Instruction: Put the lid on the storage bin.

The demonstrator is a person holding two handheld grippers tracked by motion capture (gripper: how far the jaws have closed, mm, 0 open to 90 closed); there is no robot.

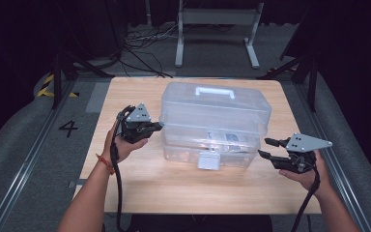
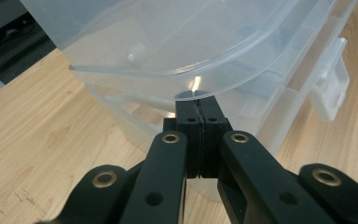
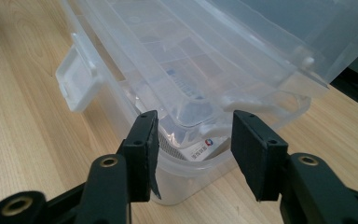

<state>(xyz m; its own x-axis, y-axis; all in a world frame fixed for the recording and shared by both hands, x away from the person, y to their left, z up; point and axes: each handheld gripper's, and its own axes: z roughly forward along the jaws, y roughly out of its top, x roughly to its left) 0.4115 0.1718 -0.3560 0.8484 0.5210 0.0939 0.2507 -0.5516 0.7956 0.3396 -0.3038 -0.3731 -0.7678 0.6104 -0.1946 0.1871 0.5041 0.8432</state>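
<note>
Left gripper (image 1: 150, 126): jaws pressed together, tips just under the raised lid (image 2: 168, 42) rim at the left end of the clear plastic box (image 1: 212, 126); whether the rim is pinched or only touched cannot be told. Right gripper (image 1: 269, 148): jaws spread, nothing between the pads, held just beside the right end of the box; seen in the right gripper view with the box corner directly ahead of the gap. Box near the middle of the wooden table (image 1: 125, 169), lid lifted slightly off the base. White latch (image 1: 208, 160) hanging loose on the near wall. Packaged item (image 3: 200, 148) with printed label inside the base. White handle (image 1: 215, 91) on top of the lid, farther back.
</note>
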